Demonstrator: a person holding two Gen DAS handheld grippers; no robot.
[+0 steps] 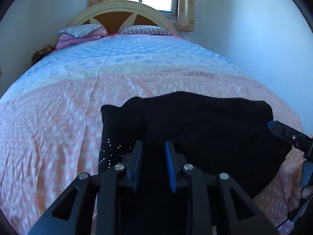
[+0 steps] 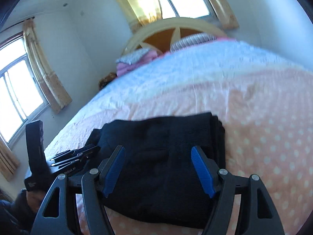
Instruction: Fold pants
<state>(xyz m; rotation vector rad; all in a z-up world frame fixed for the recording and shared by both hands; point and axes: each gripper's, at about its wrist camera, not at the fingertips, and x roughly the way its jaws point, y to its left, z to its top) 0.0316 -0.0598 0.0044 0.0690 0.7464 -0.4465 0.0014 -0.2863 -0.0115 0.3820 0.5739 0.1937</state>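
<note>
Black pants (image 1: 195, 121) lie folded into a thick bundle on the pink dotted bedspread (image 1: 58, 117), with small sparkling studs near their left edge. My left gripper (image 1: 153, 146) hovers just over the near side of the bundle, jaws a small gap apart and empty. In the right wrist view the same pants (image 2: 160, 137) lie under my right gripper (image 2: 158, 152), whose jaws stand wide open and empty above the cloth. The right gripper's tip also shows in the left wrist view (image 1: 272, 125) at the bundle's right edge. The left gripper shows in the right wrist view (image 2: 76, 156).
The bed runs back to a cream and brown headboard (image 1: 121, 13) with a striped pillow (image 1: 144, 29) and pink folded bedding (image 1: 78, 37). Windows with yellow curtains (image 2: 47, 74) stand behind and left. A wall runs along the bed's right side.
</note>
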